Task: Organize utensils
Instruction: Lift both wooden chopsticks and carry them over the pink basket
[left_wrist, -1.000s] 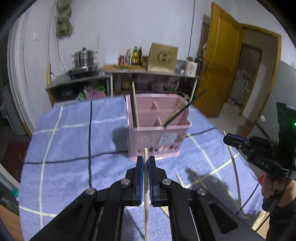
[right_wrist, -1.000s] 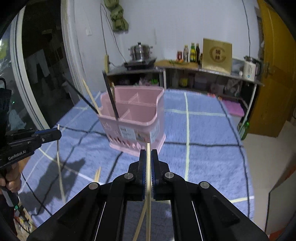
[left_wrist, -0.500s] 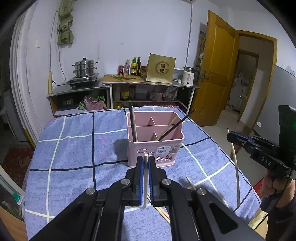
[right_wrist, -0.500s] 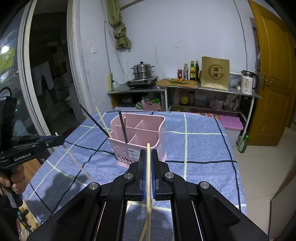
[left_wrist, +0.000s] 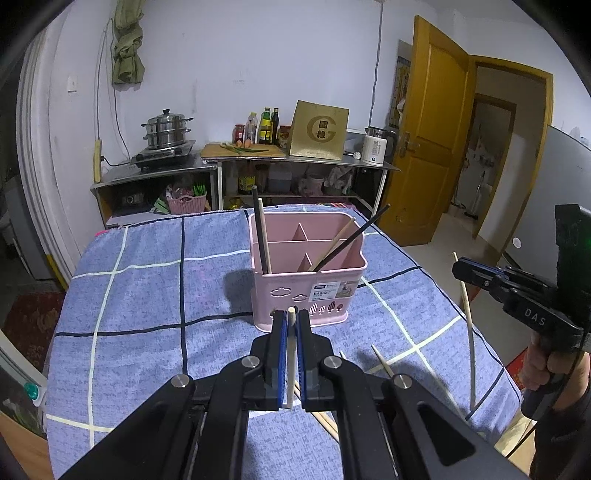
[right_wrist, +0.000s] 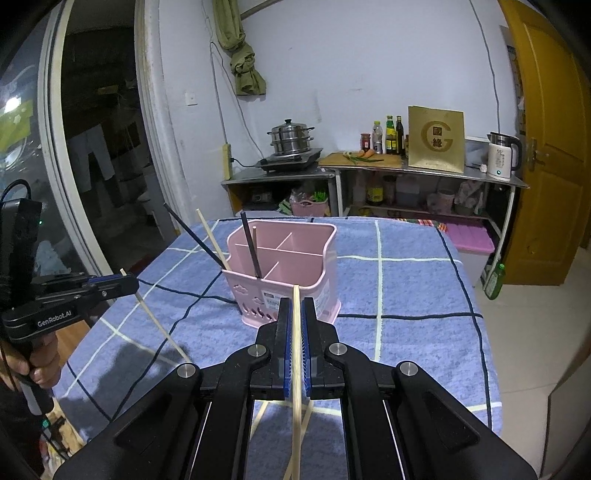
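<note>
Clamping a pale chopstick (left_wrist: 291, 354) between the blue pads of the left gripper (left_wrist: 291, 325) at the bottom centre of the left view, tip poking just past the fingertips. Clamping a second, longer wooden chopstick (right_wrist: 296, 354) in the right gripper (right_wrist: 295, 314) at the bottom centre of the right view, shaft running down out of the lower edge. Showing again at the opposite edge of each view: the right gripper at the right of the left view, the left one at the left of the right view, each with its stick slanting down toward the cloth. Lying loose on the blue checked tablecloth (left_wrist: 140, 302) just beyond the left gripper, lower right of centre: a few more chopsticks (left_wrist: 382, 361). Standing mid-frame on the cloth, a pink basket (left_wrist: 308, 291) with dividers, holding a dark and a pale stick upright at its left side (left_wrist: 261, 236) and another dark and pale pair leaning out to the right (left_wrist: 347, 242). Sitting far back against the wall, a steel shelf (left_wrist: 303, 162) with a steamer pot (left_wrist: 168, 127), bottles, a gold box (left_wrist: 319, 129) and a kettle (left_wrist: 378, 144); standing open at the upper right, a yellow door (left_wrist: 436, 125).
</note>
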